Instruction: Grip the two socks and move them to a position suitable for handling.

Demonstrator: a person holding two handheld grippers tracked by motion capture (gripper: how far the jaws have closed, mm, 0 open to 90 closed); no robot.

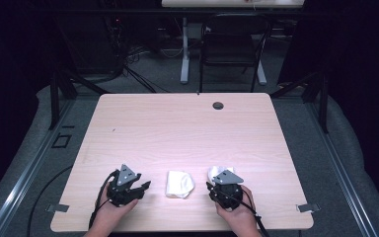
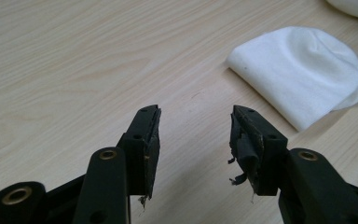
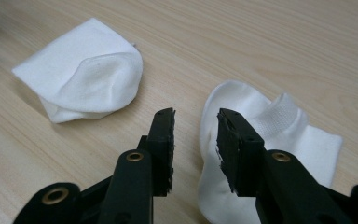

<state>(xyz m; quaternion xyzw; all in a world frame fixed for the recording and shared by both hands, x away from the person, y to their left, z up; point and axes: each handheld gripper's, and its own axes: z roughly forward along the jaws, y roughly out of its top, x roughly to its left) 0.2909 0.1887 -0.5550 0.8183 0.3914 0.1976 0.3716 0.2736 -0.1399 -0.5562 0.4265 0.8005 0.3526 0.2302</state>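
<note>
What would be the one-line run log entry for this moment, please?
left gripper: open, empty | right gripper: open, over unfolded sock | folded sock: between grippers | table: wooden

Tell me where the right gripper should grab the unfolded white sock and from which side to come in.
Probably the ribbed cuff: it is the thickest edge of the unfolded sock, which lies flat on the table. Bring the right gripper, jaws open just above the sock, down from above, one jaw either side of the cuff, well away from the folded sock.
</note>
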